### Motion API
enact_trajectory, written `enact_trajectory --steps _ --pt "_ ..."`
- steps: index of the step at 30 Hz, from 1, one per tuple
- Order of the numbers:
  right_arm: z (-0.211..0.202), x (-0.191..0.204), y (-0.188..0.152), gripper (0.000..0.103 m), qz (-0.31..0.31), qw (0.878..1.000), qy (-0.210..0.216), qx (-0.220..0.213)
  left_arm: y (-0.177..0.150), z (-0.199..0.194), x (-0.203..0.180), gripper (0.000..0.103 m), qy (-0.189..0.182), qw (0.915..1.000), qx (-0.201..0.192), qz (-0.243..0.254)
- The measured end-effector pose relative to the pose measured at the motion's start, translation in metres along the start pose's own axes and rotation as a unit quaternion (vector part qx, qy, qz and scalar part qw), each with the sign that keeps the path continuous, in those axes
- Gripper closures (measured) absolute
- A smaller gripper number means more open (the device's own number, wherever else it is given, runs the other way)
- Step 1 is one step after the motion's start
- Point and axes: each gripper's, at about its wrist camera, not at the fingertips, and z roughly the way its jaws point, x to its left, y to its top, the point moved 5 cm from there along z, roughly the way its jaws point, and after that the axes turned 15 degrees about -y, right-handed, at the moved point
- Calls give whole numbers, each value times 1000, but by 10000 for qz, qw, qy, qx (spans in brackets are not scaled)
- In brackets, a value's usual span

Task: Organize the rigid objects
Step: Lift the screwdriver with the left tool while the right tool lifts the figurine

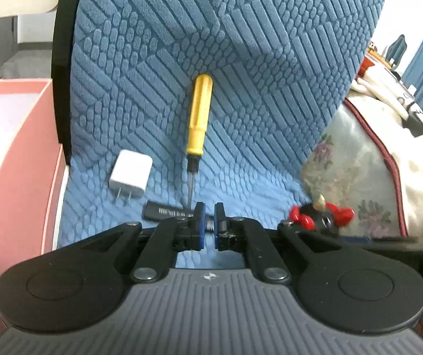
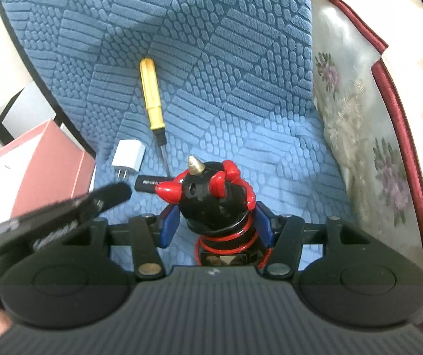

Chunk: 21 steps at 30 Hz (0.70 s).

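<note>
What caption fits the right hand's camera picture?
Right gripper holds a black-and-red gadget above a blue cushion.

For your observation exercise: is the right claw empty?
No: the right claw grips a black and red tool between its blue pads.

Yellow screwdriver (image 1: 198, 115) lay handle toward 12, white charger (image 1: 131, 175) at its 8, black stick (image 1: 167, 211) at its tip; black-red gadget (image 2: 211, 198) sat clamped upright.
</note>
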Motion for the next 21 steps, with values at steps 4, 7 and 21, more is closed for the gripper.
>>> enact_trajectory --steps 4,7,21 --pt "2 -2 2 45 74 9999 -63 -34 13 19 3 95 133 9999 -60 77" --pt "5 -4 3 45 108 9999 -67 -3 24 38 8 75 281 9994 -98 159" --pt "16 -8 12 45 232 9997 -89 56 40 87 30 62 734 9972 39 123"
